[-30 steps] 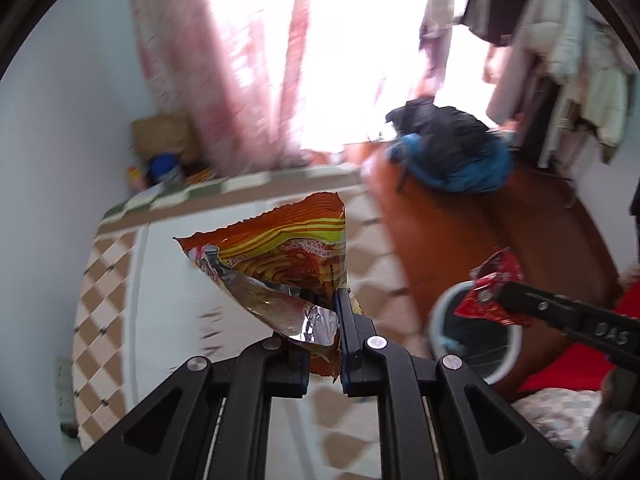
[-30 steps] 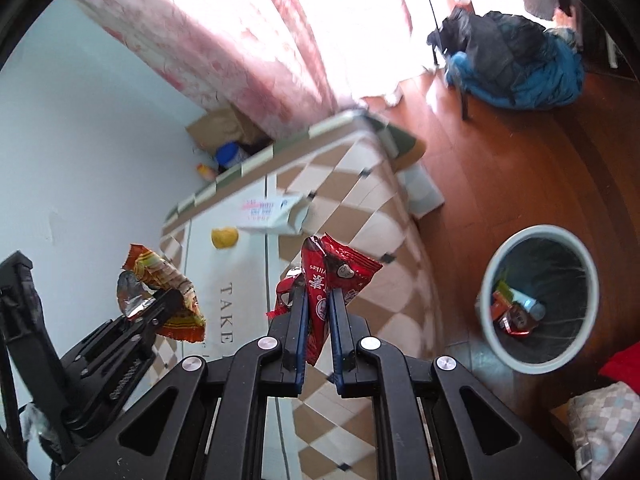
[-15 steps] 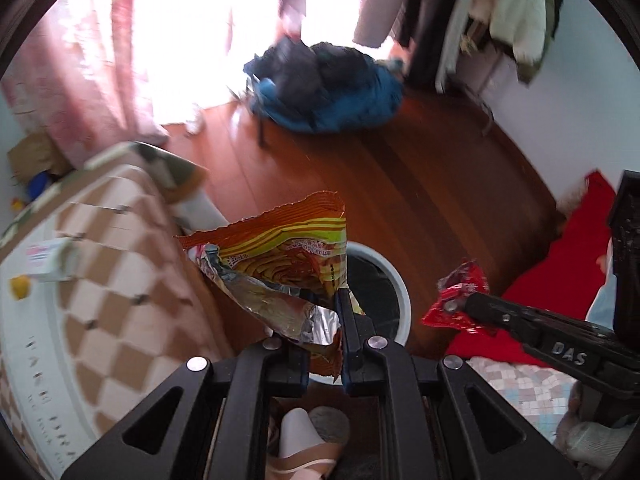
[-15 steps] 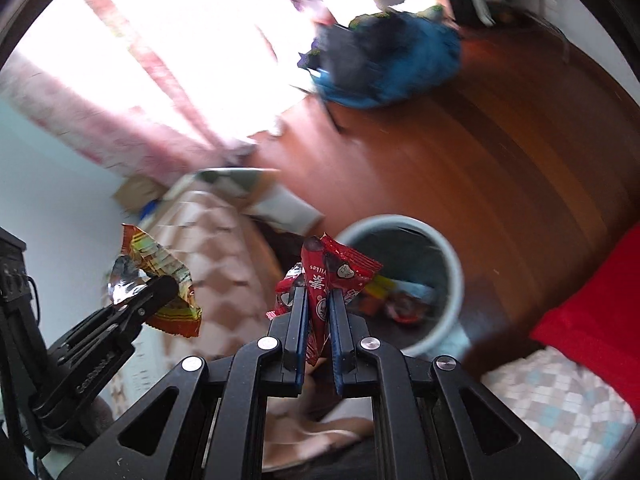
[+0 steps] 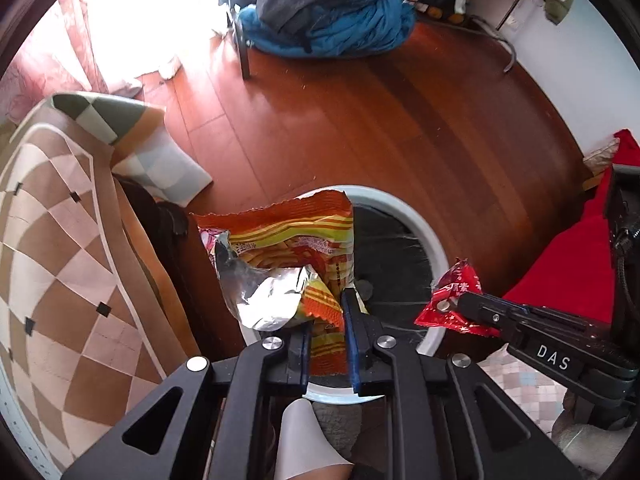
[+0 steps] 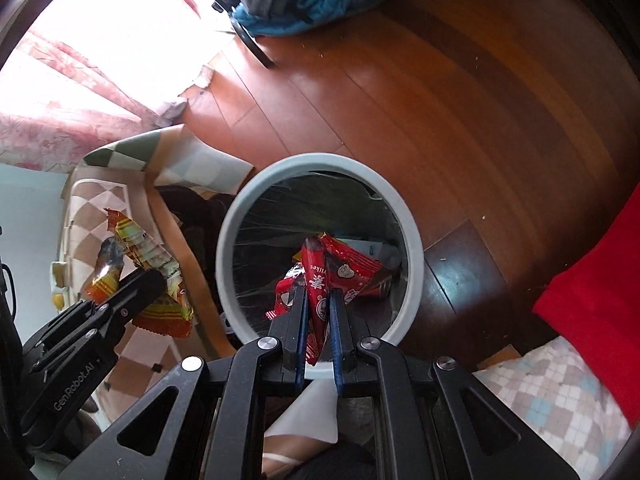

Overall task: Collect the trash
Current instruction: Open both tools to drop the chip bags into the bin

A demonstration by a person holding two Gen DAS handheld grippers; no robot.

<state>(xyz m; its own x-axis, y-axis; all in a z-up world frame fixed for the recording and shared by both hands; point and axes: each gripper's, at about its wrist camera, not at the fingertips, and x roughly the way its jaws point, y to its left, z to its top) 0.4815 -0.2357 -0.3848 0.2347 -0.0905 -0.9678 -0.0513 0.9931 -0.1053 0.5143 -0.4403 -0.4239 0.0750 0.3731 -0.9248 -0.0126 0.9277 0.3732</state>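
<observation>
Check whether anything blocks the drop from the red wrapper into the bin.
Nothing visible does. The right hand-held gripper holds the red wrapper over the open mouth of the bin; below it lies only trash already in the bin.

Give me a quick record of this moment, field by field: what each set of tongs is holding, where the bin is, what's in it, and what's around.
left tongs: shut on orange snack bag, torn open, foil lining showing
right tongs: shut on red wrapper
trash bin: round, pale rim, dark liner, on the wooden floor
position: both pieces held over the bin's opening
bin contents: some wrappers already at the bottom
nearby: checkered tablecloth, blue bedding pile, red cloth
release: not yet done
</observation>
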